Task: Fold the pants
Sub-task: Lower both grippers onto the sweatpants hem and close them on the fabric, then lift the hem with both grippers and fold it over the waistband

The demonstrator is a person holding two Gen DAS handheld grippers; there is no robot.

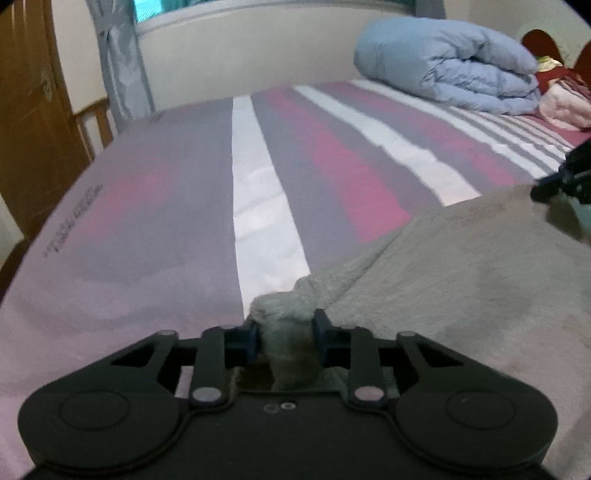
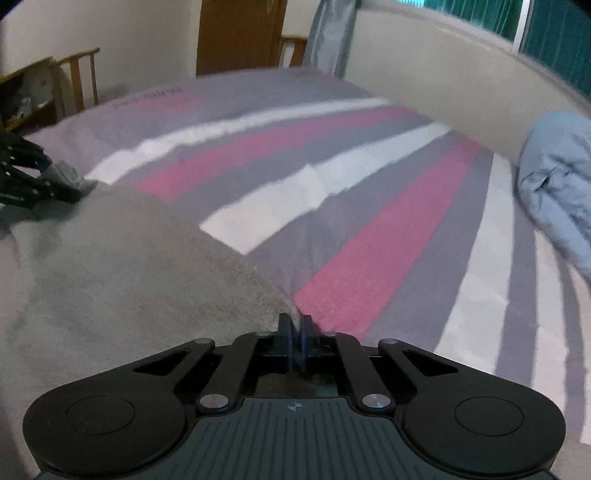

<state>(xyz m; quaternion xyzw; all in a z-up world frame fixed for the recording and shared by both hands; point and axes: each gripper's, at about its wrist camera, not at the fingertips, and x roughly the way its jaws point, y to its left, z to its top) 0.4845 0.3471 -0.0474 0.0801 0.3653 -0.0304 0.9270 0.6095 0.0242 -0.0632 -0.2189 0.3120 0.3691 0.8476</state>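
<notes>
Grey fleece pants (image 1: 461,280) lie spread on a striped bed sheet (image 1: 332,177). In the left wrist view my left gripper (image 1: 285,325) is shut on a bunched corner of the pants, a wad of grey fabric filling the gap between its blue pads. In the right wrist view my right gripper (image 2: 295,328) is shut on the thin edge of the pants (image 2: 129,266), its blue pads nearly together. Each gripper shows in the other's view: the right gripper (image 1: 561,177) at the far right edge, the left gripper (image 2: 44,177) at the far left, both at the pants' edge.
A rolled light-blue duvet (image 1: 450,62) and pink and red bedding (image 1: 561,103) lie at the head of the bed. A white wall (image 2: 443,74) under a window runs along the far side. A wooden door (image 2: 240,33), a grey curtain (image 1: 118,62) and wooden furniture (image 2: 77,74) stand beyond the bed.
</notes>
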